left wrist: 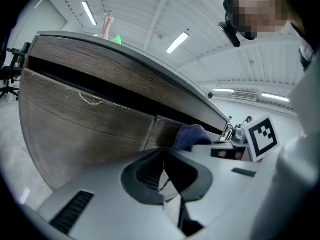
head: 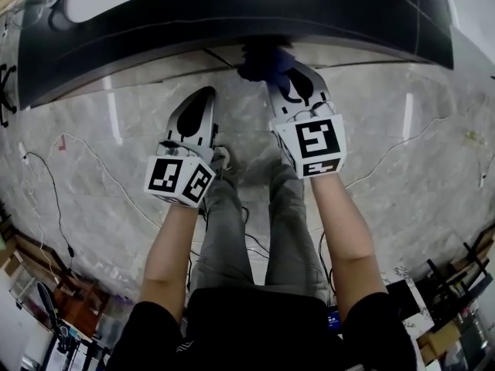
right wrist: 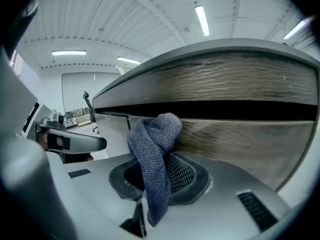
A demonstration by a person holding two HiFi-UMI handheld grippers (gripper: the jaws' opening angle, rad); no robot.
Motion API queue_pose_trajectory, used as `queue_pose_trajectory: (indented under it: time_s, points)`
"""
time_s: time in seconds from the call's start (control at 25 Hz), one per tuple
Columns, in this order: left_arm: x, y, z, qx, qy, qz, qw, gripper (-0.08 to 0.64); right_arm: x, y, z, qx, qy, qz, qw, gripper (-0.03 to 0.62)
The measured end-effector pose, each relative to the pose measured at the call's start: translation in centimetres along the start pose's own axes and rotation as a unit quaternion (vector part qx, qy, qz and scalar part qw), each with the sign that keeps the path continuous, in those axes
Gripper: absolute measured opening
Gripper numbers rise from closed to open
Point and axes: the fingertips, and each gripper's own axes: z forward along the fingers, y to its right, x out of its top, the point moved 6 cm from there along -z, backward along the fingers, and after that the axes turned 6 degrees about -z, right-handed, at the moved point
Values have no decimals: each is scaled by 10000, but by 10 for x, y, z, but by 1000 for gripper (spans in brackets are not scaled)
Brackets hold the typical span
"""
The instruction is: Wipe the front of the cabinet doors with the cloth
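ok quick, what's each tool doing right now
left tool: closed, nothing in it
right tool: closed on the dark blue knitted cloth

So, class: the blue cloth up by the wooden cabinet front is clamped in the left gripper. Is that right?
No. The blue cloth by the wooden cabinet front is clamped in the right gripper; the right gripper view shows it between those jaws.
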Motion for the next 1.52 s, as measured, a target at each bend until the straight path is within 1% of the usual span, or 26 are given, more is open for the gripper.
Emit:
queue_pose_trajectory:
  time_s: [0.4,0.68,0.88,1.0,1.16,1.52]
  points:
    - [-14,68,45,-370,-287,150,9988,9,-17,69,-44,-228,34,254,9994,71]
    - [-29,107,78,-594,-428,175,9972,9,-40,126,-79,-579,-111,306,9978,71]
    - [-36,135,99,-821,-459,173,9954,9,-56,151,-96,-876,-213,480,9948,71]
    - [-40,142,103,-906,-502,166,9945,9,-58,147,-104,-905,-181,542,9943,71]
    - [-39,135,96,-939,-544,219,9939,9,-61,123,-98,-721,-175,560,9957,71]
    - [-27,60,57,-359,-413,140,9984,9,-57,42,-39,5,-240,466,9986,71]
